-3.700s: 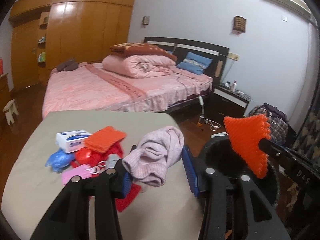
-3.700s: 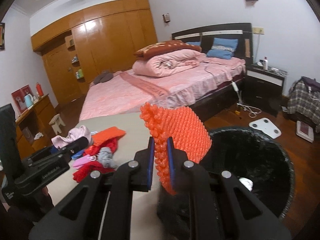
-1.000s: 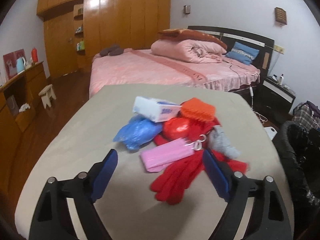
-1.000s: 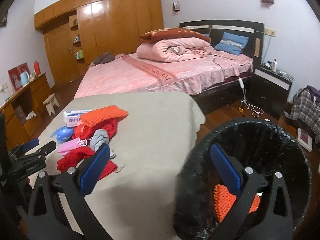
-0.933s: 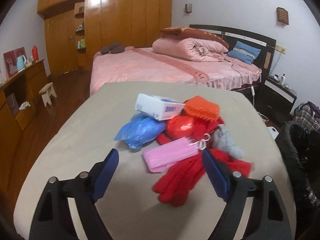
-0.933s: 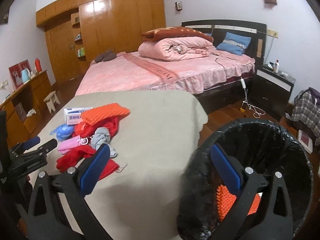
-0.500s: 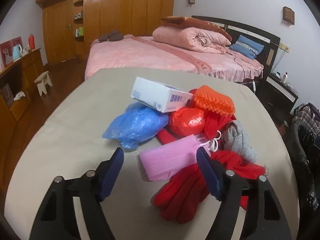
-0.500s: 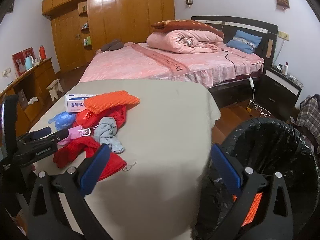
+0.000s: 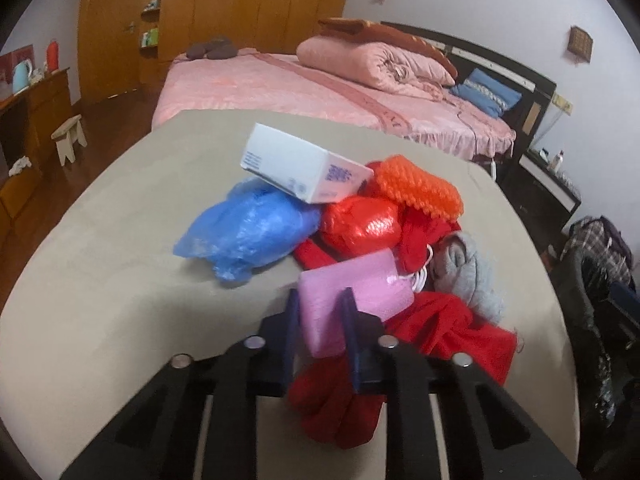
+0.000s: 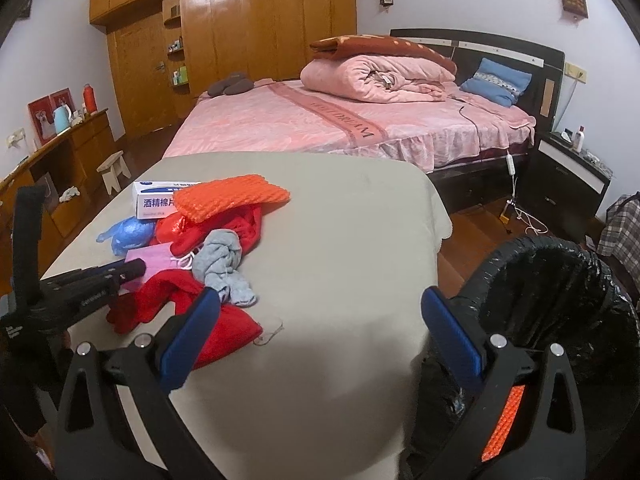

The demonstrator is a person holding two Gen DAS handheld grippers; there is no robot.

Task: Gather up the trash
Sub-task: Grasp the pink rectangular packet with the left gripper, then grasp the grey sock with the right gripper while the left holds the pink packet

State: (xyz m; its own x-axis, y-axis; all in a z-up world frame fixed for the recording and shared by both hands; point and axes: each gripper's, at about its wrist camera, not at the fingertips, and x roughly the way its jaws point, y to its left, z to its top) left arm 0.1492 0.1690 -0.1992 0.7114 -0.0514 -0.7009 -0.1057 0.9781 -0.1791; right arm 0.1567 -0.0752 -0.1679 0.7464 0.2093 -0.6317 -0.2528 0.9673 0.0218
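Leftward, the pink mask [image 9: 352, 294], lying in the pile on the desk [image 9: 120, 300], is pinched by the left claw [image 9: 320, 320], just closed, while the right claw [image 10: 316, 332] is held wide and empty beside the bin [image 10: 560, 280].

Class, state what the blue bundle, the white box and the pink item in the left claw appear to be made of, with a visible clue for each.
Blue bundle: thin plastic film, crinkled, glossy, translucent.
White box: probably printed cardboard, with flat faces and sharp edges.
Pink item: likely soft non-woven fabric, matte, with white loops; perhaps a face mask.
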